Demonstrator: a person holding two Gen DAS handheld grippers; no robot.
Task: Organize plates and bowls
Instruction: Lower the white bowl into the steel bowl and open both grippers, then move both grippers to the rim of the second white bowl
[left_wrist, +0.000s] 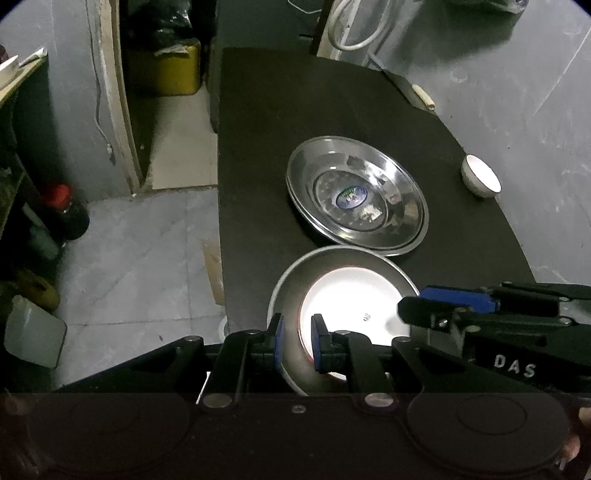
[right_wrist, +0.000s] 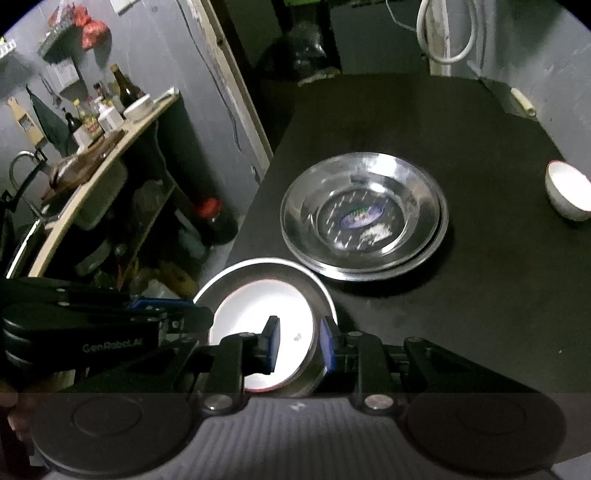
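1. Edges: the steel dish (left_wrist: 291, 280) sits at the near left part of the black table (left_wrist: 277, 110). The table's edge runs close by at its 9 o'clock, with bare floor beyond. I cannot tell whether the dish rests on the table or is lifted.
2. Open room: the black top is bare toward 11 o'clock and far back at 12. At the dish's 12 to 1 o'clock a stack of steel plates (left_wrist: 354, 199) lies just beside its far rim. I cannot tell whether they touch. A small white bowl (left_wrist: 480, 181) stands well apart at 2 o'clock, near the table's right edge.
3. Appearance: the dish is round, dull grey metal with a thin bright rim. A white bowl (left_wrist: 347, 295) nests inside it, glaring under the light.
4. Pointing: the mouths of both face up. Being round, the dish shows no long axis.
5. Left gripper (left_wrist: 298, 341): its jaws are set narrow and straddle the dish's rim at 7 o'clock. I cannot tell whether the pads press.
6. Right gripper (right_wrist: 301, 345): its jaws are narrow, one pad over the white bowl and one outside the steel rim at 5 o'clock. I cannot tell whether it grips.
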